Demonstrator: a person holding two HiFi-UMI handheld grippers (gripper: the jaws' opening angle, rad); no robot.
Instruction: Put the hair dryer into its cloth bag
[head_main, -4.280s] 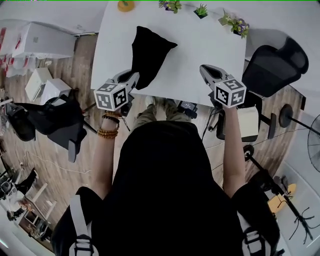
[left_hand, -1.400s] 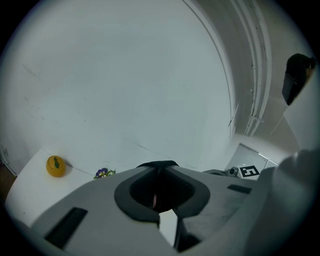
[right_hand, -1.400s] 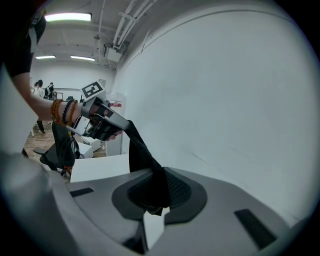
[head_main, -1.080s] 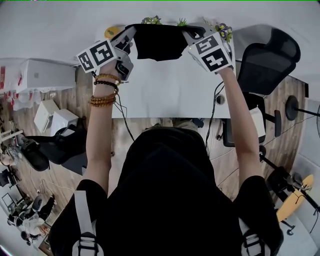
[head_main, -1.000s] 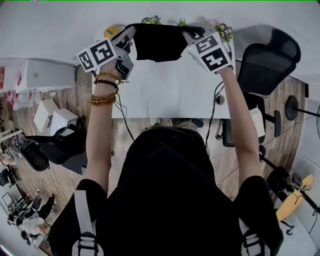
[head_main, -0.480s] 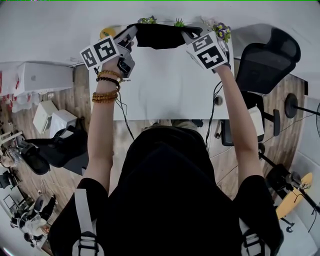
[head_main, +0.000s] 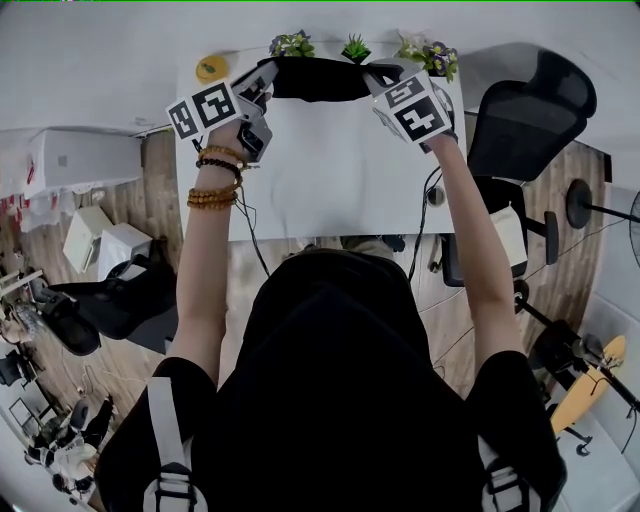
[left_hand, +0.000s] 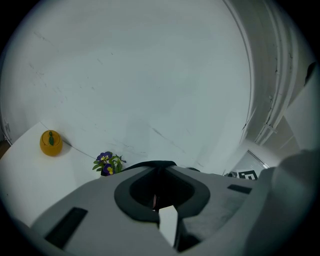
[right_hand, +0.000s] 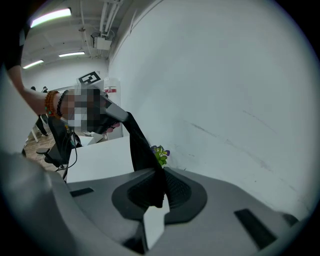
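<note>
Bag: the black cloth bag is stretched between your two grippers over the far edge of the table. Its upper edge is pulled nearly straight from one pair of jaws to the other. You cannot tell whether its lower edge touches the tabletop.
Left gripper: your left gripper holds the bag's left end. In the left gripper view its jaws stand narrow, with a fold of black cloth pinched between them.
Right gripper: your right gripper holds the bag's right end. In the right gripper view its jaws are closed down on the cloth, and a taut black strip runs from them up and across to your other gripper.
Arms: both of your arms reach straight forward, and bead bracelets sit on your left wrist.
Table: the white table lies under and in front of the bag.
Plants: three small potted plants stand in a row along the table's far edge, just behind the bag. The left one has purple flowers.
Ornament: a small round yellow ornament sits near the table's far left corner, to the left of your left gripper.
Chair: a black office chair stands off the table's right side.
</note>
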